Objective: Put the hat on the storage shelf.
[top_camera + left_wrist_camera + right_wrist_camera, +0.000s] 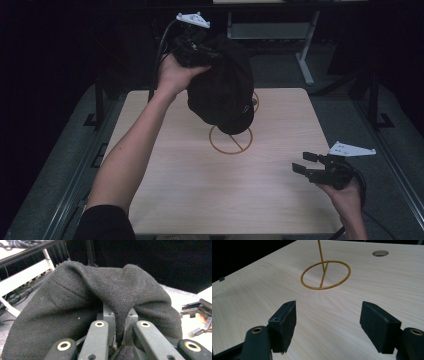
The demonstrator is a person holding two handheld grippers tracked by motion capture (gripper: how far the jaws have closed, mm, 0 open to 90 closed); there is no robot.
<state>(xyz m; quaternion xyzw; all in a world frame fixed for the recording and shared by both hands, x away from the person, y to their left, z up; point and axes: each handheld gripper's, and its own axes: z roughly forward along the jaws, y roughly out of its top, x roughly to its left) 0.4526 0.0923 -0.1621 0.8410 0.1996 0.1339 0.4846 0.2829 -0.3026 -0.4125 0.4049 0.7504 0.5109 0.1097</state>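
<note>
1. Hanging in the air above the far half of the table (pixel 165 200), a black cap (pixel 225 95) is held by the left gripper (pixel 192 47), whose jaws are clamped on a fold of its cloth.
2. In the left gripper view the pinched pleat runs down between the two jaws, and the rest of the cap (pixel 75 302) billows around and over them.
3. Below the cap stands a gold wire stand (pixel 231 140): a ring base lying on the wood and a thin upright rod (pixel 320 252) rising from its middle. In the high view the cap covers the rod's top, so whether the cap touches it cannot be told.
4. The right gripper (pixel 307 165) hovers near the table's right front corner, jaws spread wide with nothing between them, aimed toward the stand (pixel 325 275).
5. Handling, as I judge it: the cap looks light, soft and floppy, a woven cloth that rumples and sags from a single pinch. It should not slip from the pads or break, but it will swing and lose its shape.
6. A grip on the crown fabric is secure; the stiffer brim or edge band would give better control of its opening.
7. The stand looks slender and may tip if the cap drags against it.
</note>
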